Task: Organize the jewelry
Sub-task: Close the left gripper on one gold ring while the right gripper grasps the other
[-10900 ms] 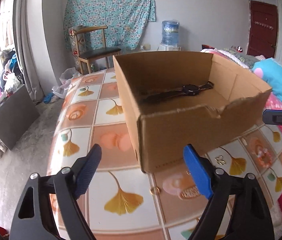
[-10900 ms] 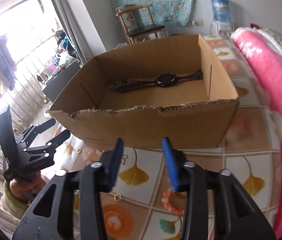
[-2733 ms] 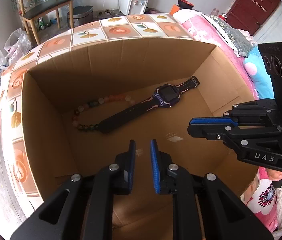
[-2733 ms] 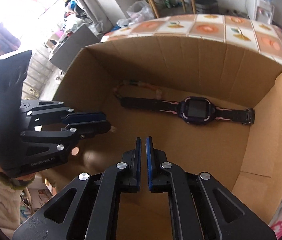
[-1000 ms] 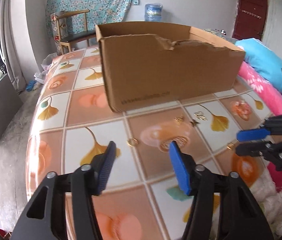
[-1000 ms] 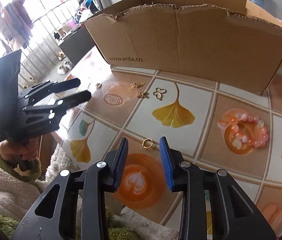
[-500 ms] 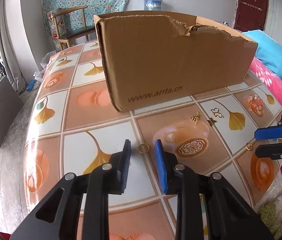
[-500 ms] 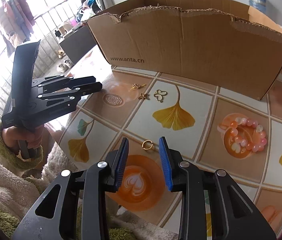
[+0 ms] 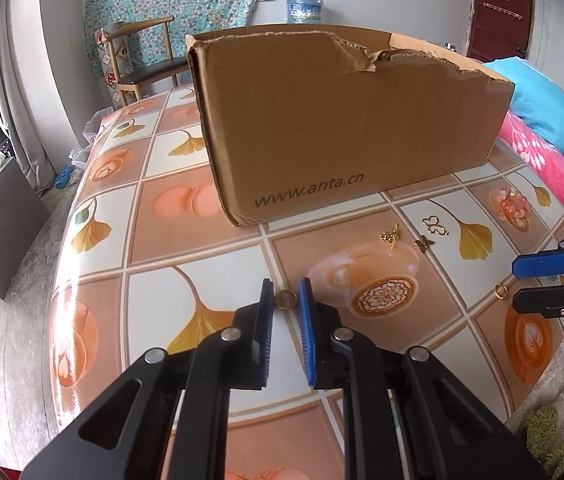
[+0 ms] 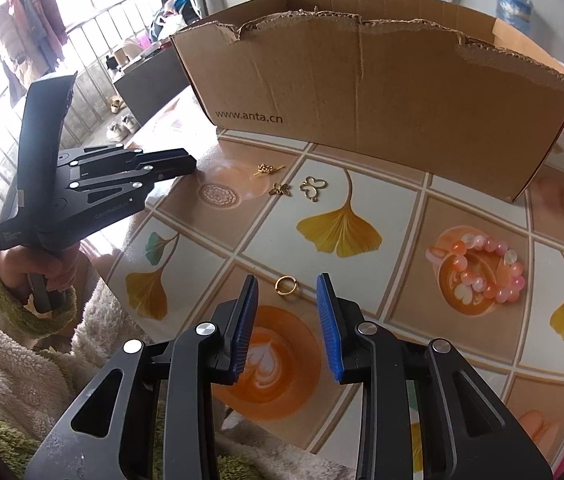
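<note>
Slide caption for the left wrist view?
Left claw closing around a gold ring on the tabletop before the cardboard box.

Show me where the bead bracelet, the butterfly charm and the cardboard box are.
bead bracelet [image 10: 482, 266]: right wrist view, on the beads along its near side.
butterfly charm [image 10: 313, 187]: right wrist view, on its wing outline.
cardboard box [image 9: 346, 128]: left wrist view, on its printed front wall.

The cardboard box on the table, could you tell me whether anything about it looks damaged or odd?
Yes. The cardboard box has a ragged, torn top edge along its near wall, with a deep notch visible in the left wrist view. Otherwise it stands upright.
</note>
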The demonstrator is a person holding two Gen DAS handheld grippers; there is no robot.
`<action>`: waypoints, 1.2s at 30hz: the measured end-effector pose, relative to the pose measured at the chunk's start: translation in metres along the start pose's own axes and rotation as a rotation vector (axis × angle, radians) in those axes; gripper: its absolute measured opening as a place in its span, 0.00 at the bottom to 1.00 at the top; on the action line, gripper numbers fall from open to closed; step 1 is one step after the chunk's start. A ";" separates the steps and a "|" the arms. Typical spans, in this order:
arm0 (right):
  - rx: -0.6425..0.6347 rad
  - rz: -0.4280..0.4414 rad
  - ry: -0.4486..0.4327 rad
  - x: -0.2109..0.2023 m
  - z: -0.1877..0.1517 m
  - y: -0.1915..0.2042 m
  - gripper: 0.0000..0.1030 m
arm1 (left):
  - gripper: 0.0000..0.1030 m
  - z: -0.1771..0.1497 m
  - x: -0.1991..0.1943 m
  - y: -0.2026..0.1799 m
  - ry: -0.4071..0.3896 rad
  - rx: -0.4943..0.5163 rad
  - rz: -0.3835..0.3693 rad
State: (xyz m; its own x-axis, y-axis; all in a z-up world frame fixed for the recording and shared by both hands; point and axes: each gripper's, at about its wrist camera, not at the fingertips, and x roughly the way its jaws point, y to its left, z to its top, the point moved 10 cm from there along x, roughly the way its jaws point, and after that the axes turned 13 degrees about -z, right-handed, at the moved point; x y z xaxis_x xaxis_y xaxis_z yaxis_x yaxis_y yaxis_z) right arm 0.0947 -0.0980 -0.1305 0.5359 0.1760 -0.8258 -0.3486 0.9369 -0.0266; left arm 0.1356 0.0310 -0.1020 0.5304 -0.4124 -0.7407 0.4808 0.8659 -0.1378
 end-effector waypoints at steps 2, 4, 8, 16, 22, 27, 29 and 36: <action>-0.012 -0.004 0.000 0.002 0.000 0.002 0.29 | 0.12 0.000 0.000 0.000 0.000 0.002 0.002; -0.028 -0.012 -0.002 0.003 0.000 0.004 0.28 | 0.12 0.000 0.000 0.000 0.000 0.002 0.003; -0.053 -0.034 -0.005 0.006 -0.002 0.007 0.26 | 0.12 0.000 0.000 -0.001 0.000 0.006 0.006; -0.109 -0.080 -0.022 0.007 -0.002 0.012 0.12 | 0.12 0.000 0.000 -0.001 0.000 0.010 0.009; -0.097 -0.071 -0.024 0.007 -0.003 0.012 0.09 | 0.11 0.000 0.000 0.000 -0.001 0.015 0.015; -0.082 -0.058 -0.022 0.007 -0.002 0.010 0.09 | 0.11 0.000 0.000 0.000 -0.001 0.012 0.012; -0.080 -0.055 -0.021 0.007 -0.002 0.007 0.09 | 0.11 -0.001 0.000 0.000 -0.001 0.009 0.010; -0.074 -0.053 -0.034 0.001 0.001 0.003 0.09 | 0.11 -0.001 -0.002 0.001 -0.001 0.006 0.012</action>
State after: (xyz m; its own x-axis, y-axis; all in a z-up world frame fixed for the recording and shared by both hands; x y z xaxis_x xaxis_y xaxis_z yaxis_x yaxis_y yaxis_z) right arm 0.0953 -0.0950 -0.1307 0.5809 0.1378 -0.8022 -0.3741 0.9205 -0.1128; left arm 0.1341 0.0326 -0.1015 0.5368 -0.4021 -0.7418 0.4786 0.8691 -0.1247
